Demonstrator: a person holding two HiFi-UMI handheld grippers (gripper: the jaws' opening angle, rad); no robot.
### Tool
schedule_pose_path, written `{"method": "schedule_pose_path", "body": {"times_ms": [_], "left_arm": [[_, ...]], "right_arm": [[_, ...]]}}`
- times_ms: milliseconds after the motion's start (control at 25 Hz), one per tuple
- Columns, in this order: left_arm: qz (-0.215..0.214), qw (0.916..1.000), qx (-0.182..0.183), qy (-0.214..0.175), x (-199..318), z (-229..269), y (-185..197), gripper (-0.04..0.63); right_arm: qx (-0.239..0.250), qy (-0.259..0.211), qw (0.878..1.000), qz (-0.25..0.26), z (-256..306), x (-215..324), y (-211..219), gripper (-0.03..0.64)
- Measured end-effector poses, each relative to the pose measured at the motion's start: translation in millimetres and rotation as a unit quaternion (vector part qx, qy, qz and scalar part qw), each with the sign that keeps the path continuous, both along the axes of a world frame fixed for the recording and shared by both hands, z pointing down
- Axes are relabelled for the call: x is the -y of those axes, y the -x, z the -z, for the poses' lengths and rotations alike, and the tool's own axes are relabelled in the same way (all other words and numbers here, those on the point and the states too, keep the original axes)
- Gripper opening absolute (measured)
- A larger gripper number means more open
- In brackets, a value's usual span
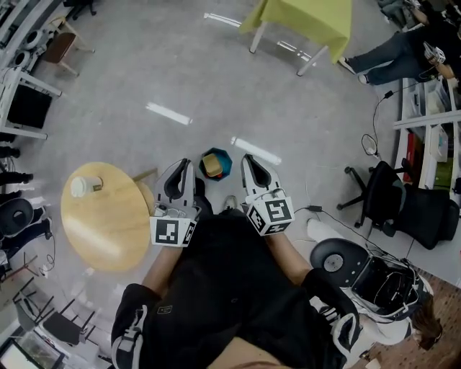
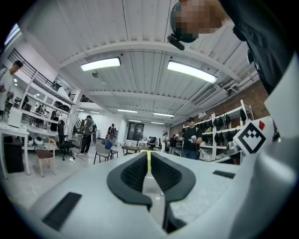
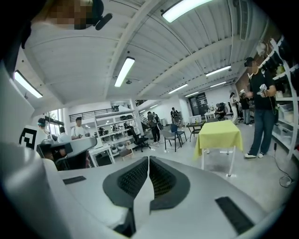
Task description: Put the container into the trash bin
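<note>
Both ribbed black jaws closed empty, left gripper (image 1: 185, 165), right gripper (image 1: 245, 161), faceted blue trash bin (image 1: 225, 163) between

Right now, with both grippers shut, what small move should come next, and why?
Probably open the left gripper and move it toward the white cup on the round table: it is shut, empty and nearer, and the cup is outside the blue bin.

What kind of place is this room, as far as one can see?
Probably a shared lab or workshop: storage shelves along a wall, an office chair and a yellow-covered table on a bare grey floor, several people standing about.
</note>
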State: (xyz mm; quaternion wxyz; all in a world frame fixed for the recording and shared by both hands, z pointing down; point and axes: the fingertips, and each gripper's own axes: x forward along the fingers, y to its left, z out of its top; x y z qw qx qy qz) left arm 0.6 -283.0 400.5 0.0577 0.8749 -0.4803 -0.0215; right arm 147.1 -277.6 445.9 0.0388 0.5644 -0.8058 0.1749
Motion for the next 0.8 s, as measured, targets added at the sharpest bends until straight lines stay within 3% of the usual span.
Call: {"method": "schedule_pose_path", "body": {"times_ms": [800], "left_arm": [[0.0,0.9999,0.006,-0.014,-0.7,7.4,-5.1,0.029]], "right_arm": [[-0.018,-0.011,1.0,0.004,4.5,0.4,-9.9,0.031]]}}
